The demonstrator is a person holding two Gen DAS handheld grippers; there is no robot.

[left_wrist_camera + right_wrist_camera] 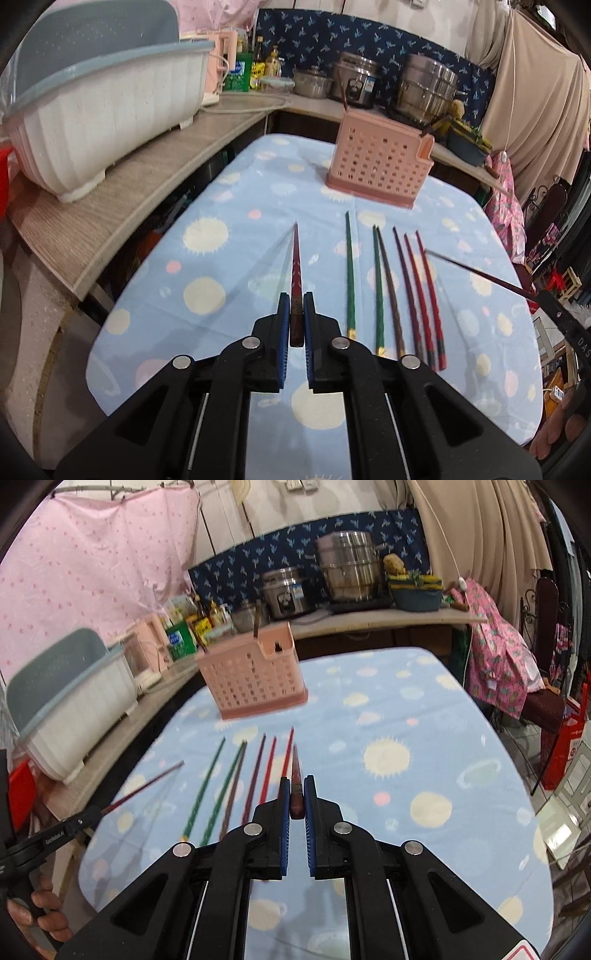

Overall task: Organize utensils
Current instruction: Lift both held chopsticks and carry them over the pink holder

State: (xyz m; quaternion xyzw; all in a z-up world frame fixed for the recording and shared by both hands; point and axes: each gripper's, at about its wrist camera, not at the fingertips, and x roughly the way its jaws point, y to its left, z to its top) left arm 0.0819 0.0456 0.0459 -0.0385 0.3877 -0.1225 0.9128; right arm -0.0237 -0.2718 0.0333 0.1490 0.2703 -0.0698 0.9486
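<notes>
Each hand-held gripper is clamped on one dark red chopstick: your left hand-held gripper (295,314) and your right hand-held gripper (295,797) both carry their stick pointing forward along the fingers, toward the pink utensil basket (380,168). The basket stands ahead on the surface (229,206), apparently nearer your left hand, though fisheye distortion makes that uncertain. Six loose chopsticks (391,288) lie between you and it, lengthwise toward the basket.

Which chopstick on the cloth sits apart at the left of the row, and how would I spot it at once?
Start from the pink perforated holder on the blue spotted tablecloth; in front of it lies a row of six chopsticks. The leftmost one is green with a gold-banded end. Unlike the other green one, which lies against a brown stick, it lies alone with bare cloth on both sides.
</notes>
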